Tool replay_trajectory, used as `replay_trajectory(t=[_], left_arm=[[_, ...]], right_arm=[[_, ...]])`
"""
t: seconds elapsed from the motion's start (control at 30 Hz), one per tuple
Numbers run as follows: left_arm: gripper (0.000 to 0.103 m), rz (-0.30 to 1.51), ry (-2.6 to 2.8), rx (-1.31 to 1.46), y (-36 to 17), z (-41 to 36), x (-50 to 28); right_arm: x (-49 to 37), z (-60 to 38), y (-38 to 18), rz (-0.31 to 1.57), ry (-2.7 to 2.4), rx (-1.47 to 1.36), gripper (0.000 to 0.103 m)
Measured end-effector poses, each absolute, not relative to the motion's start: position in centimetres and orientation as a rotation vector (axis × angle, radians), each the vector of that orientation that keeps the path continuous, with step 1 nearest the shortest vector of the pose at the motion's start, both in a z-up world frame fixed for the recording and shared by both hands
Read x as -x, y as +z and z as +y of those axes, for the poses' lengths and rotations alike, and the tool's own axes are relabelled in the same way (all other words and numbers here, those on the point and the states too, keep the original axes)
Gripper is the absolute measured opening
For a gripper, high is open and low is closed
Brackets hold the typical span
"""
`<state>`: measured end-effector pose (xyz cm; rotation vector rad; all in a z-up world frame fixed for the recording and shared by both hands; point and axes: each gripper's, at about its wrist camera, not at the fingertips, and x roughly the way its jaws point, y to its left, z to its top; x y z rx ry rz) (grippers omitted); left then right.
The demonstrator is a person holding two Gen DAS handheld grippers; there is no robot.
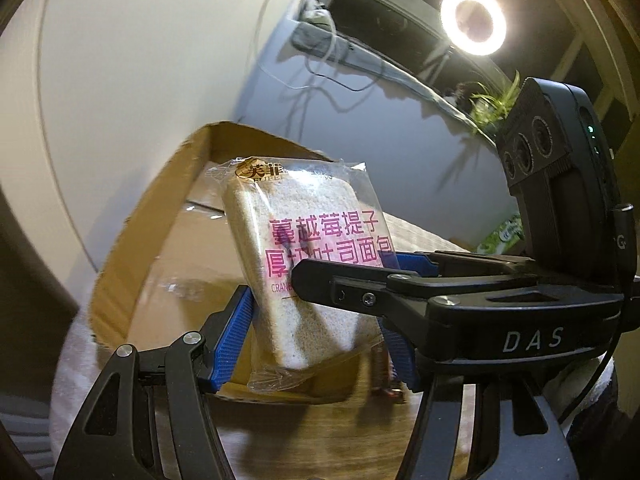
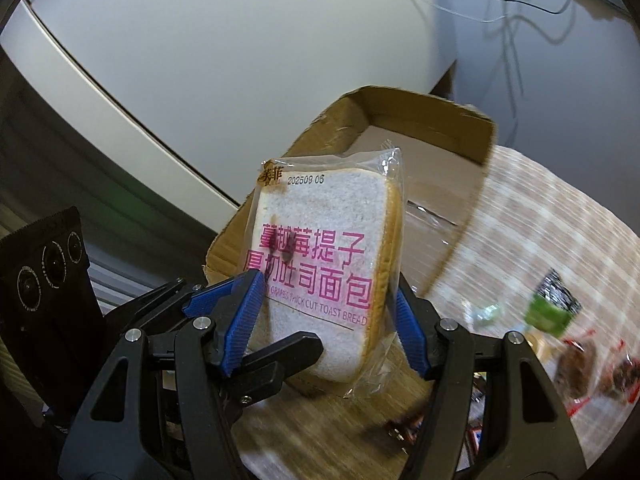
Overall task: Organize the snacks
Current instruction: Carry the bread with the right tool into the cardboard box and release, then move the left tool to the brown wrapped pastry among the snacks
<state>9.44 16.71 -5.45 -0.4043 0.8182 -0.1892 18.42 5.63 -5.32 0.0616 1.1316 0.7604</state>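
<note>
Toast bread packet (image 1: 316,256) is clamped in both the left tongs (image 1: 320,332) and right tongs (image 2: 326,316), cardboard box (image 2: 420,136) sitting behind at 12 o'clock.

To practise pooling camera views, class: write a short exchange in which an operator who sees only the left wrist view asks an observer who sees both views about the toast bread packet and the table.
Operator: Is there a date on the toast bread packet? I can't find one.
Observer: Yes. In the right wrist view, 202509 05 is printed near its top edge.
Operator: Are any snacks still outside the cardboard box, on my right?
Observer: Yes. Two brown snacks in clear, red-edged wrappers lie on the checked tablecloth, though they are blurred.
</note>
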Motion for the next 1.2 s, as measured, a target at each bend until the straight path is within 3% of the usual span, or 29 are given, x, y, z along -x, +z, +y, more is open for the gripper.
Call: replay_trajectory(t=[0.33,0.43,1.0,1.1,1.2], left_arm=[[0.061,0.835,-0.134,0.406,-6.4,18.6,-9.8],[0.061,0.845,-0.136,0.400,-6.5,18.4,-9.7],[0.063,0.752,-0.146,0.142,-5.1,13.1,-5.9],[0.063,0.748,-0.172,0.106,-5.1,11.1,-5.4],[0.054,0.770,-0.214,0.087,-5.3,9.4,-5.2]], right_arm=[[-18.7,8.3,-5.8,1.112,0.752,0.047,0.066],[-18.8,8.2,-5.5,1.085,0.711,0.085,0.075],[-15.3,-0.8,-3.2,0.931,0.557,0.125,0.076],[-14.6,-3.4,-3.5,0.938,0.533,0.131,0.087],[-13.9,-6.1,-3.7,0.935,0.492,0.134,0.089]])
